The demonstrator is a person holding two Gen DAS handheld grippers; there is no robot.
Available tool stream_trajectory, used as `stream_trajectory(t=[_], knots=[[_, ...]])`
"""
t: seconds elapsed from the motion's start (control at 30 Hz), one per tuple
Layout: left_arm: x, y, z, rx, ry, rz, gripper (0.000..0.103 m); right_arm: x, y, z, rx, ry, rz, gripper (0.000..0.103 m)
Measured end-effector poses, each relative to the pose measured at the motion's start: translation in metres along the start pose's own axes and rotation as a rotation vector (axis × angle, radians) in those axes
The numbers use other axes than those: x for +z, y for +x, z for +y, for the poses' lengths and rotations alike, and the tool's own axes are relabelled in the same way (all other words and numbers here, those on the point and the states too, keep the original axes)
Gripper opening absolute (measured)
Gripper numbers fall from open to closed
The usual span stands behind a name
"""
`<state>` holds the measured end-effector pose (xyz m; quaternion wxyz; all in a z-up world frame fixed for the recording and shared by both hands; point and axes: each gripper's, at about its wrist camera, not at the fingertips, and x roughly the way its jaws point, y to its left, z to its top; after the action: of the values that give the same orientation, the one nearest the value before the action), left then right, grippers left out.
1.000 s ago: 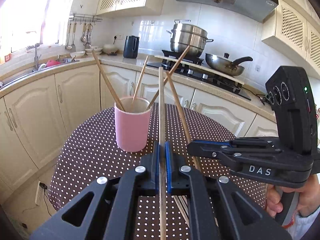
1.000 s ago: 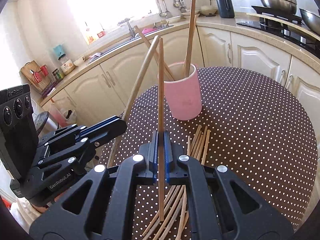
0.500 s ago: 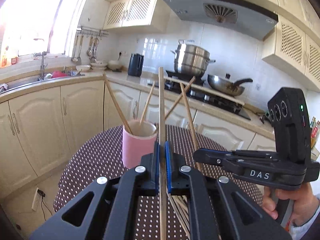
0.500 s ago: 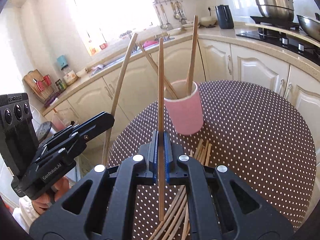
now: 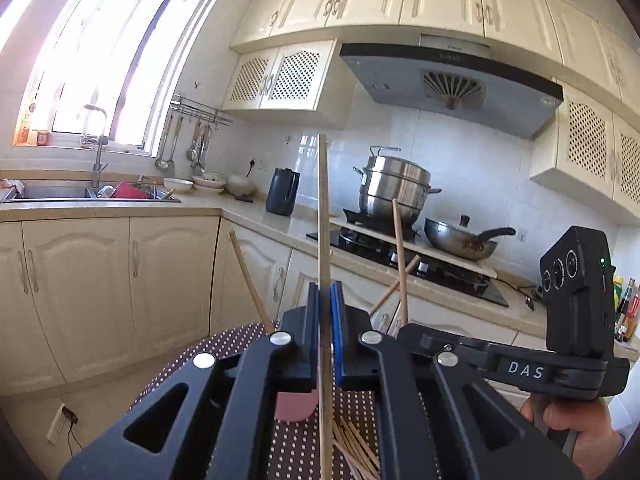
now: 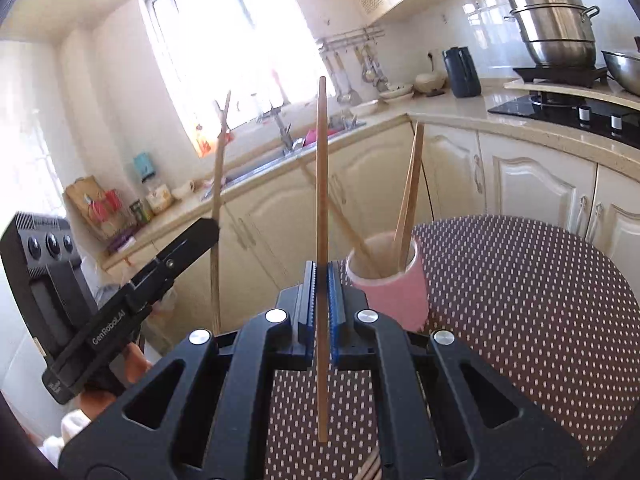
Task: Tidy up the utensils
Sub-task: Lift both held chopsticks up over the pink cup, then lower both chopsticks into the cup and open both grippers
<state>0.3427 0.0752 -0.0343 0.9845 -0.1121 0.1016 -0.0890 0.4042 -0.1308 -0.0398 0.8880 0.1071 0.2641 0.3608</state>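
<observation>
Left gripper (image 5: 325, 304): blue-padded jaws clenched on one upright wooden chopstick (image 5: 323, 216), held above the table. Right gripper (image 6: 321, 280): jaws likewise clenched on a second upright wooden chopstick (image 6: 321, 184). The two tools are side by side, each visible in the other's view. Pink cylindrical cup (image 6: 394, 288): stands on the round brown white-dotted tablecloth (image 6: 520, 288), just ahead of the right gripper, holding several leaning chopsticks. Loose wooden chopsticks (image 5: 356, 450): piled on the cloth beneath the left gripper.

I saw round dotted table (image 6: 520, 292) carrying pink cup (image 6: 394, 294) and loose chopstick pile (image 5: 356, 452) nearby.
</observation>
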Motion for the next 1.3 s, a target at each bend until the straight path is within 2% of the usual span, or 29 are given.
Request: stream_trajectory(t=[0.23, 0.43, 0.6, 0.8, 1.1, 1.17, 1.3], knots=[[0.013, 0.027, 0.013, -0.001, -0.050, -0.078, 0.006, 0.026, 0.010, -0.003, 0.017, -0.014, -0.109, 0.006], [0.019, 0.057, 0.013, 0.011, -0.068, -0.187, 0.006, 0.041, 0.026, -0.008, -0.039, -0.069, -0.226, 0.006], [0.019, 0.094, 0.012, 0.051, -0.062, -0.231, 0.006, 0.037, 0.046, -0.015, -0.081, -0.128, -0.307, 0.006], [0.009, 0.132, 0.021, 0.054, -0.086, -0.212, 0.006, 0.030, 0.070, -0.024, -0.092, -0.165, -0.317, 0.006], [-0.012, 0.143, 0.029, 0.092, -0.079, -0.219, 0.006, 0.014, 0.082, -0.031, -0.102, -0.199, -0.290, 0.006], [-0.015, 0.144, 0.031, 0.078, -0.095, -0.199, 0.006, 0.009, 0.081, -0.032, -0.109, -0.199, -0.277, 0.006], [-0.027, 0.144, 0.025, 0.085, -0.042, -0.148, 0.006, 0.000, 0.080, -0.034, -0.122, -0.203, -0.251, 0.006]])
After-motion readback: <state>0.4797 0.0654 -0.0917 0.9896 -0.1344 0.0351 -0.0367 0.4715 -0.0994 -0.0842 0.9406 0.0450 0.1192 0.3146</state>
